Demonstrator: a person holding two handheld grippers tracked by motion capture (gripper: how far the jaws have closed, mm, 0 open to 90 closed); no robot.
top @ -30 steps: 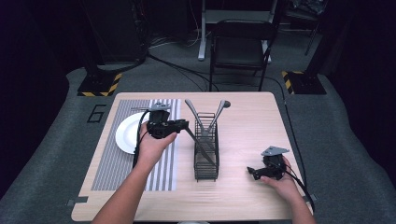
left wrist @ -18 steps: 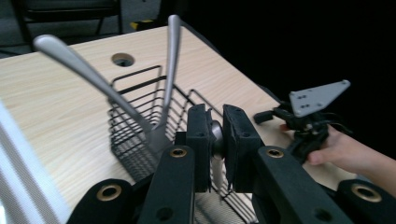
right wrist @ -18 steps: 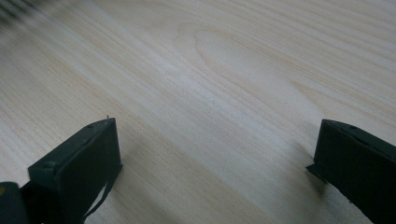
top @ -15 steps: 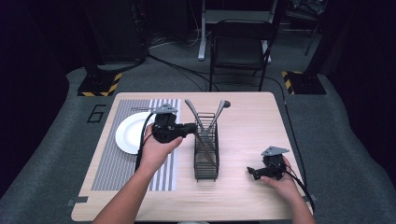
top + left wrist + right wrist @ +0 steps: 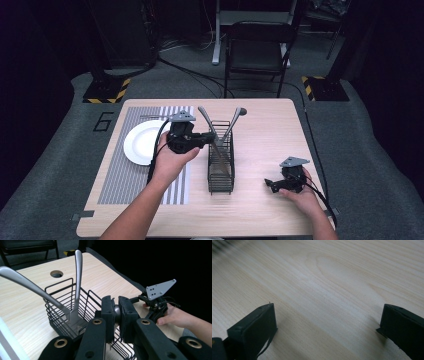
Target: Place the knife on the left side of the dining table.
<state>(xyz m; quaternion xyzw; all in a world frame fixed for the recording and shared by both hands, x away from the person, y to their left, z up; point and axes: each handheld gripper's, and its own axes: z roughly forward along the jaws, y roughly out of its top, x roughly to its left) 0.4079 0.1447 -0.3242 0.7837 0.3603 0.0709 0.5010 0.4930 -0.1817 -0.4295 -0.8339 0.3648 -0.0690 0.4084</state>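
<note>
Now: left tool puts cutlery in rack

Left tool [image 5: 116, 315] is clenched on a metal utensil end [image 5: 116, 311], held over the wire rack [image 5: 220, 165] at frame centre, likely to drop it beside two utensils [image 5: 76, 287] leaning there. Right tool [image 5: 272, 183] rests released on the table [image 5: 332, 277], lower right, out of the way. Plate [image 5: 142, 142] sits left.

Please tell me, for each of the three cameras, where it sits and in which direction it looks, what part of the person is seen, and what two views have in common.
High view: above the person's side, looking forward and down on the table; both forearms, left claw, right claw.
Left gripper view: rides the left claw, shut on a metal utensil, over the wire basket; the right hand shows beyond.
Right gripper view: rides the right claw, open, facing bare tabletop.
Shared: high and left gripper views both show basket and right claw.
</note>
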